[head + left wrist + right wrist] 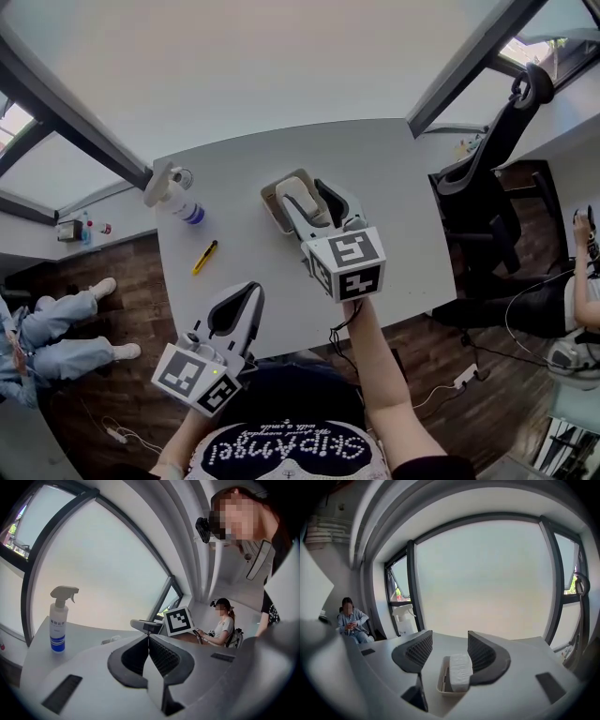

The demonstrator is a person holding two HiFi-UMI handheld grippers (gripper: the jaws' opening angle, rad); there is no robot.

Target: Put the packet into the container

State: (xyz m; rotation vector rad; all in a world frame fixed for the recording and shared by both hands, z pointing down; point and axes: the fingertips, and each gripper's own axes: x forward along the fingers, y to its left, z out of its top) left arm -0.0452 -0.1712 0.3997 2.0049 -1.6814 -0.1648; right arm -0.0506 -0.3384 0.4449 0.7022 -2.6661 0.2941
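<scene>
Packet (460,671) lies inside container (442,682) on table (394,187). Placing step seems done. Next move is only to take right gripper (450,639), released w/ jaws wide & empty above it, away w/o knocking container. Left gripper (149,637) is clenched on nothing. Packet is white, soft-looking, a bit over the rim.

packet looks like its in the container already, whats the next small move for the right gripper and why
Probably draw the right gripper back toward you, clear of the container. The white packet lies inside it, and the fingers stand apart above it, touching nothing, so nothing seems left to place.
</scene>
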